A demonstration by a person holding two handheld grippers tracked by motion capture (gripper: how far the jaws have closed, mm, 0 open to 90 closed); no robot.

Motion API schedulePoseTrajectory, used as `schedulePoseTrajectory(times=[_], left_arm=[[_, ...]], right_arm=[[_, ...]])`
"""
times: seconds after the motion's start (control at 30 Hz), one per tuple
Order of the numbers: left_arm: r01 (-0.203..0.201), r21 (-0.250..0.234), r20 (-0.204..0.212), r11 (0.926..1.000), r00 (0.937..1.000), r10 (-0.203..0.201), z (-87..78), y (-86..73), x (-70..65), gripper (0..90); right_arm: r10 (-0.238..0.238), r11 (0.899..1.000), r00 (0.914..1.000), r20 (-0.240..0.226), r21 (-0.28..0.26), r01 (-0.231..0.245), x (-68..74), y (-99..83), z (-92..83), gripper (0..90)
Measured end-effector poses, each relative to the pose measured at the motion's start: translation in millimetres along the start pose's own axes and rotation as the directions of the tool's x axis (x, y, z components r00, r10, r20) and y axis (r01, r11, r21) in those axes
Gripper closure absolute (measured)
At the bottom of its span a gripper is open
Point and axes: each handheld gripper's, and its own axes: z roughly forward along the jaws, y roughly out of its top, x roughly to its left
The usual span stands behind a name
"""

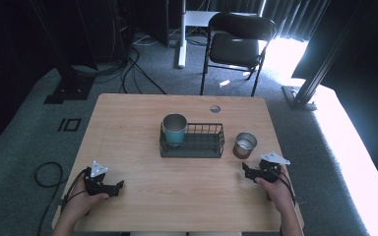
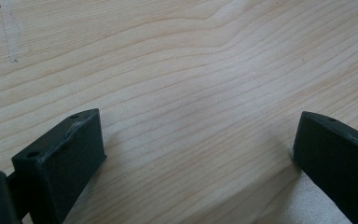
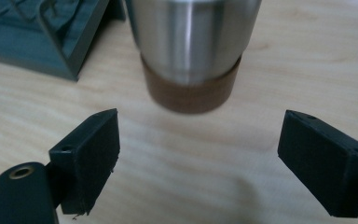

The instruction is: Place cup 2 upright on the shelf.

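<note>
Nearby, the right gripper (image 3: 198, 161) gaped wide and empty just short of the steel cup (image 3: 193, 42); the left gripper (image 2: 198, 154), far left, likewise held nothing.

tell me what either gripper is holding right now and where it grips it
Nothing is held. The left gripper is open over bare table; the right gripper is open, short of the brown-based steel cup.

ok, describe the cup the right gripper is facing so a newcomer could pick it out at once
Start at the wooden table, then find the dark wire basket at its middle. Just right of the basket, outside it, stands a short steel cup with a brown base. The other cup is taller, teal-based and stands inside the basket.
</note>
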Motion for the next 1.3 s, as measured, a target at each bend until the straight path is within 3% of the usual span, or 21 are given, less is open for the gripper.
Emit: schedulePoseTrajectory(times=[0.17,0.5,1.0,1.3], left_arm=[[0.000,0.000,0.000,1.0000,1.0000,0.000,0.0,0.0,0.0,2.8],[0.000,0.000,0.000,1.0000,1.0000,0.000,0.0,0.0,0.0,2.8],[0.002,-0.002,0.001,1.0000,1.0000,-0.002,0.1,0.0,-0.1,2.8],[0.001,0.000,0.000,1.0000,1.0000,-0.001,0.0,0.0,0.0,2.8]], right_arm=[[0.002,0.999,1.0000,-0.004,-0.050,-0.002,0.2,9.7,3.3,12.4],[0.013,0.995,0.9999,-0.003,-0.099,-0.013,1.4,21.1,12.4,12.3],[0.015,0.979,0.9998,-0.011,-0.204,-0.017,2.2,31.1,27.0,12.1],[0.002,0.976,1.0000,-0.009,-0.218,-0.004,4.4,33.7,36.8,12.3]])
